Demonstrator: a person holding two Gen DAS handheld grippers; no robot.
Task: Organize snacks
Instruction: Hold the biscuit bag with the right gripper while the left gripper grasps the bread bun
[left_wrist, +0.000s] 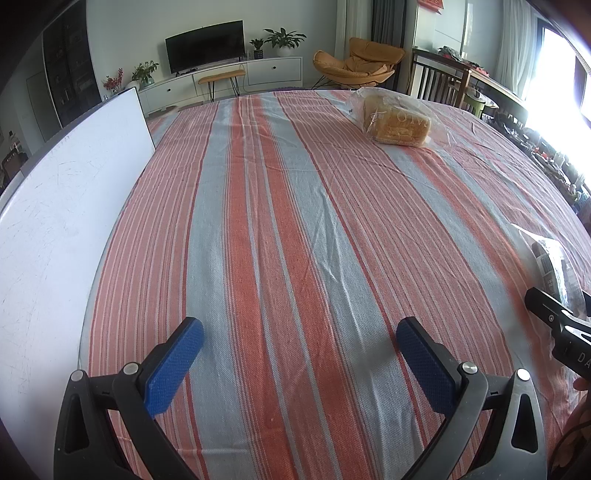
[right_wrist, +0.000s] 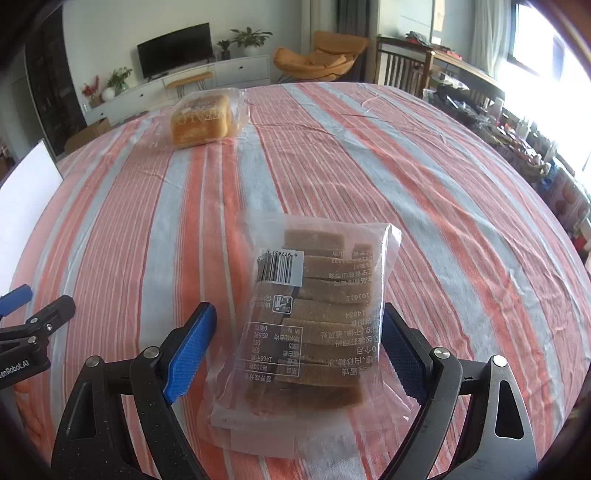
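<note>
A clear bag of brown sliced cakes (right_wrist: 314, 314) with a barcode label lies flat on the striped tablecloth (right_wrist: 424, 192). My right gripper (right_wrist: 297, 314) stands wide open around the bag's near half, its blue pads (right_wrist: 192, 347) clear of the wrapper on the left and close beside it on the right. A bagged golden bread loaf (right_wrist: 203, 120) sits far back on the cloth, also seen as the loaf (left_wrist: 397, 122) in the left wrist view. My left gripper (left_wrist: 299, 328) is open over bare cloth with nothing between its fingers. The cake bag's end (left_wrist: 550, 262) shows at that view's right edge.
A white board (left_wrist: 66, 221) lies along the table's left side. A dining chair (left_wrist: 436, 83) and a cluttered side table stand beyond the far right edge. Striped cloth (left_wrist: 295, 203) stretches between the two bags.
</note>
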